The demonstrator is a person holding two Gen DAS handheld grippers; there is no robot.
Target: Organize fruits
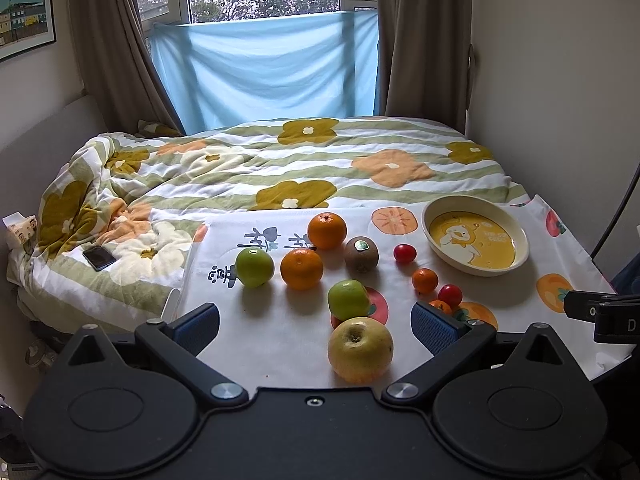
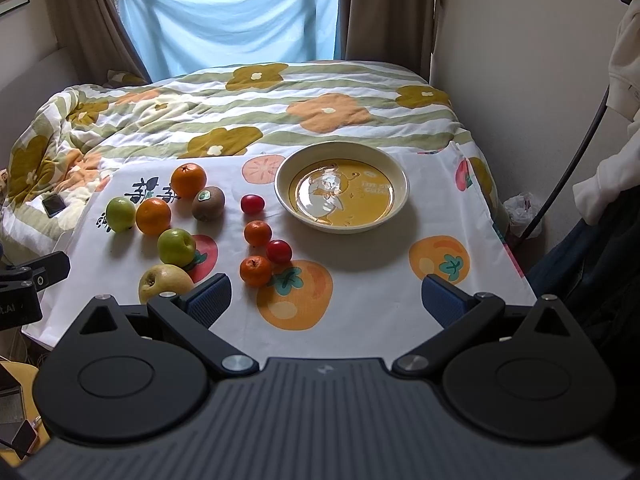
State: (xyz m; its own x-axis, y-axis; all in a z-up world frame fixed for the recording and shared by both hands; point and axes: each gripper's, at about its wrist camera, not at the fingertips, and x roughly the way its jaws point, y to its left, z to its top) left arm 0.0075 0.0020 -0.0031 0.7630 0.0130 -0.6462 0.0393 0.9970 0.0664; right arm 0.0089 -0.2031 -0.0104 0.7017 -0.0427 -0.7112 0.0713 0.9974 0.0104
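Observation:
Loose fruit lies on a printed cloth [image 2: 360, 280]. An empty yellow duck bowl [image 2: 342, 186] stands at the far right, also in the left wrist view [image 1: 475, 240]. A yellow apple [image 1: 360, 350] lies between the fingers of my open left gripper [image 1: 316, 322], nearer the right one. Beyond are green apples [image 1: 348, 300] [image 1: 254, 267], oranges [image 1: 301, 269] [image 1: 327, 231], a kiwi [image 1: 361, 255], cherry tomatoes [image 1: 405, 253] [image 1: 450, 295] and small mandarins [image 1: 425, 281]. My right gripper [image 2: 326, 298] is open and empty above the cloth's near edge, a mandarin [image 2: 255, 271] just ahead of its left finger.
A rumpled flowered quilt [image 1: 280, 160] covers the bed behind the cloth. A phone [image 1: 99, 257] lies on the quilt at the left. Walls close in on the right, curtains and a window at the back. A person's white sleeve [image 2: 616, 160] is at the right.

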